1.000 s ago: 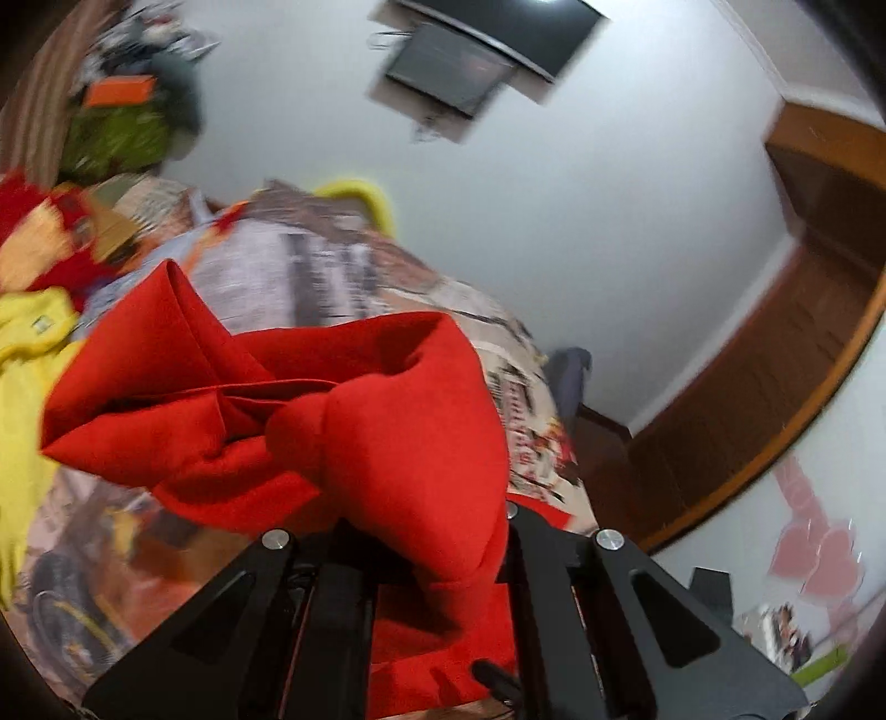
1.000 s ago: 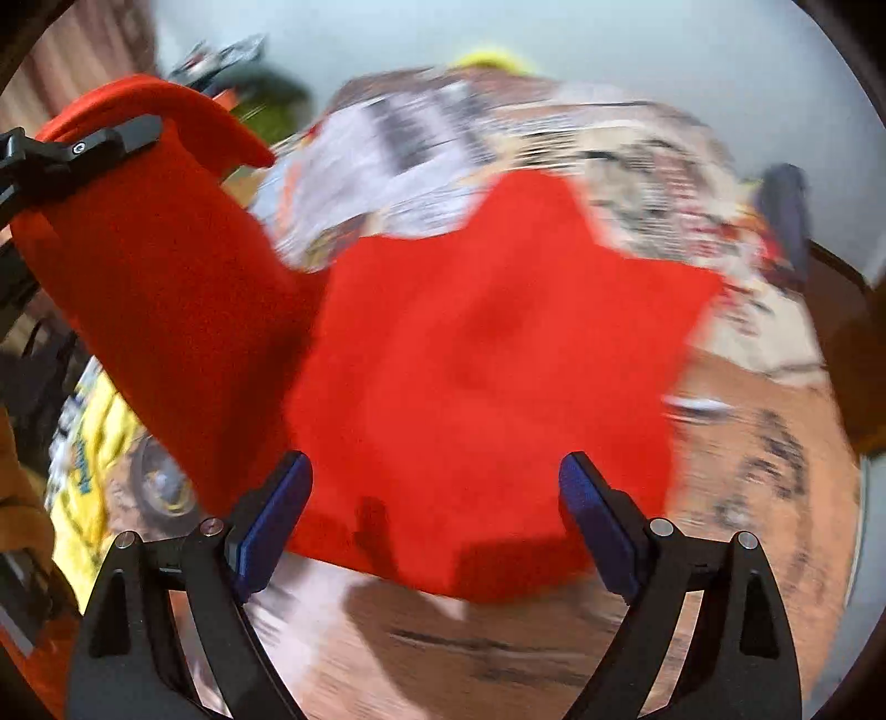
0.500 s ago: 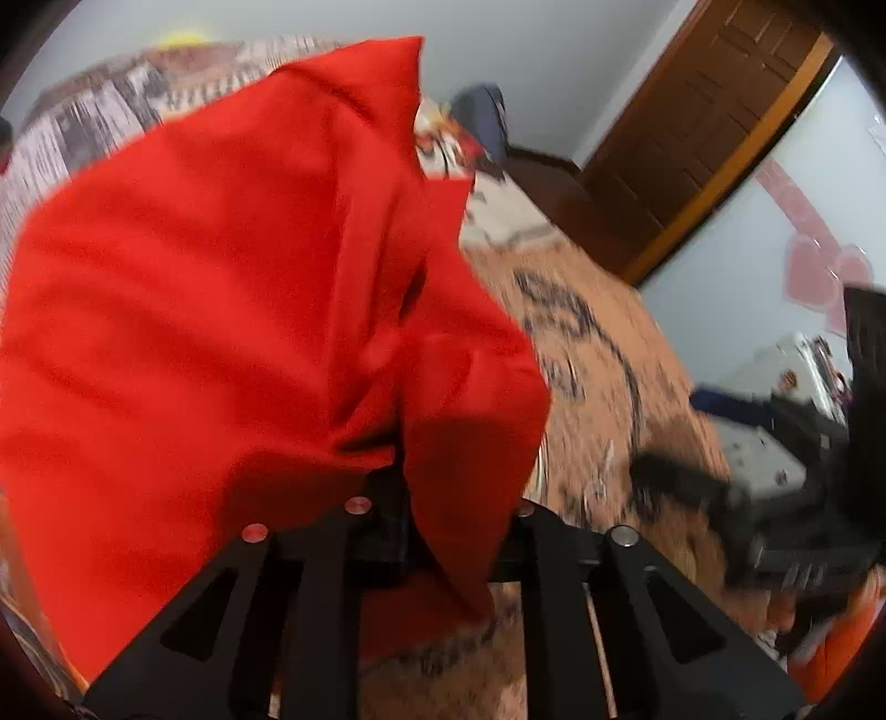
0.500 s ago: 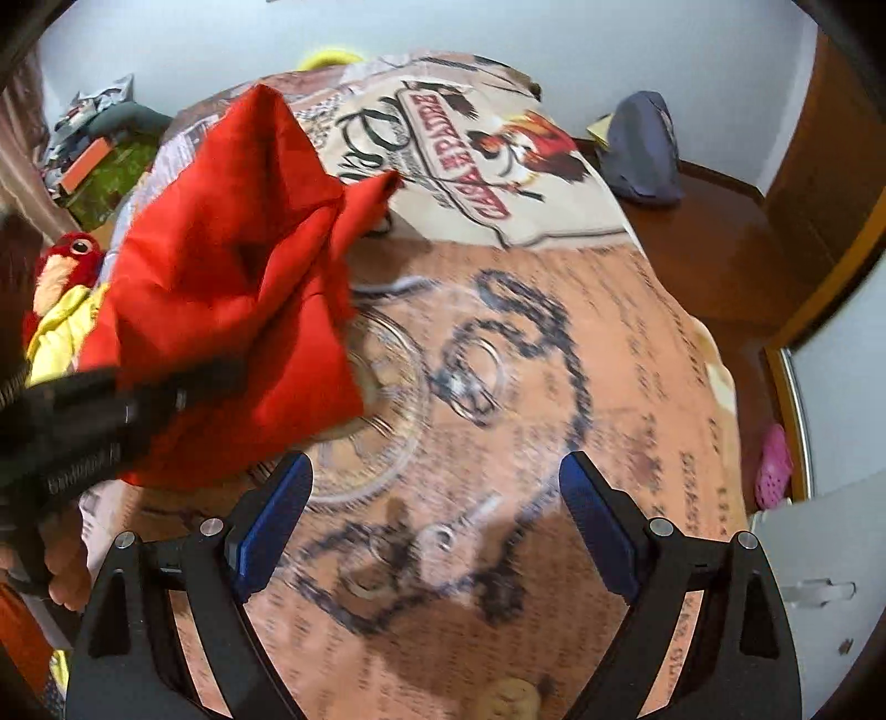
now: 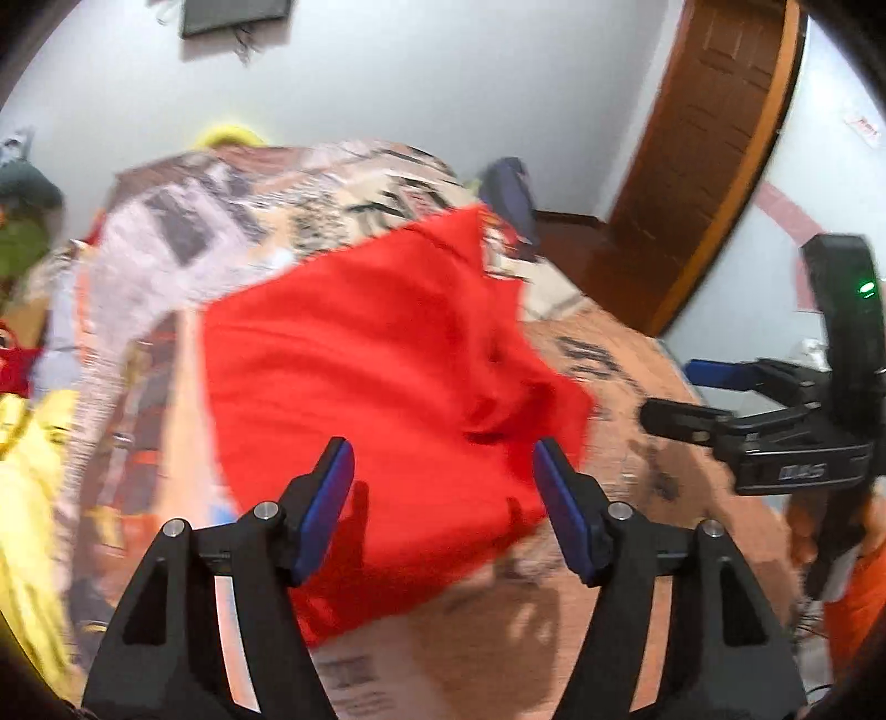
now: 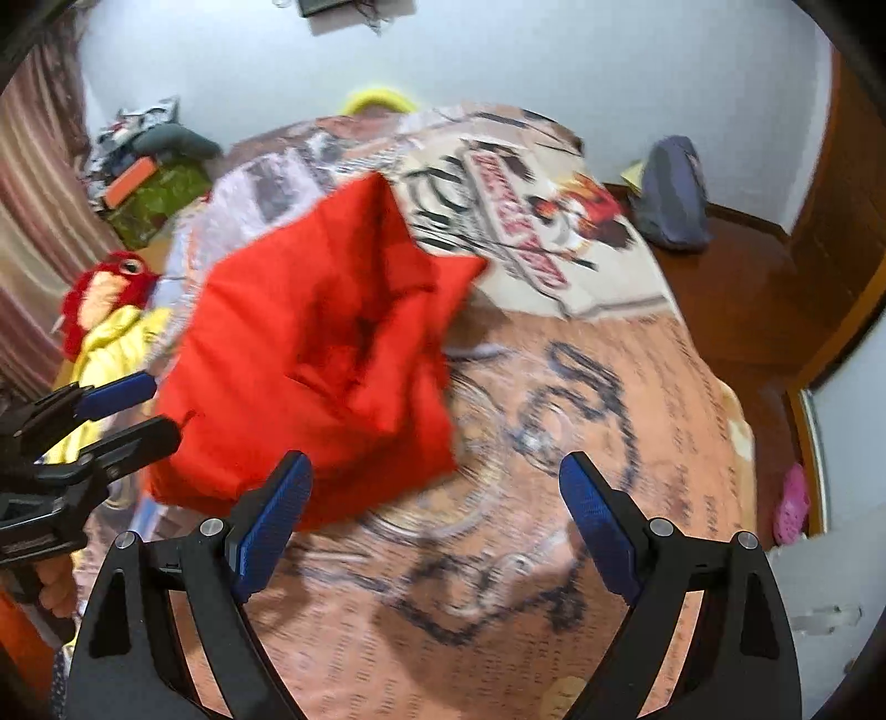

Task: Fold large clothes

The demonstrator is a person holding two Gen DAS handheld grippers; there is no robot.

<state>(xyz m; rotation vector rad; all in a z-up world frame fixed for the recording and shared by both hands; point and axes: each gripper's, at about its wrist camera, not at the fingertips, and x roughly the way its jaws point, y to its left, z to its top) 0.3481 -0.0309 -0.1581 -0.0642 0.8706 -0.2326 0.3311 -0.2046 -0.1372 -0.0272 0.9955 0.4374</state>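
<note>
1. Red garment point(image 5: 382, 354) is lying bunched and partly folded on the bed point(image 6: 554, 554), toward its middle-left as my right camera is seeing it point(image 6: 310, 354).
2. My left gripper point(image 5: 443, 498) is opening its jaws right now; the cloth is showing beyond and between the blue pads point(image 5: 326, 504) in that view, but they are not pressing on it.
3. My right gripper point(image 6: 437, 531) is holding its jaws wide apart over bare bedspread, with nothing between them.
4. My left camera is picking up the right gripper point(image 5: 775, 421) from the side at the right edge, with a green light glowing on its body; my right camera is catching the left gripper point(image 6: 111, 415) at its left edge, just beside the garment's lower corner.
5. Only my right camera is showing a red plush toy point(image 6: 105, 293) lying on yellow cloth point(image 6: 116, 338), a pink shoe point(image 6: 792, 504) on the floor, and a striped curtain point(image 6: 33, 221).
6. Only my left camera is showing the wooden door point(image 5: 714, 138) clearly.
7. Both views are showing the printed bedspread, peach with dark lettering, a pale wall point(image 6: 554, 55), a dark screen point(image 5: 232, 14) mounted high on it, and a grey-blue bag point(image 6: 673, 194) sitting on the wooden floor past the bed.
</note>
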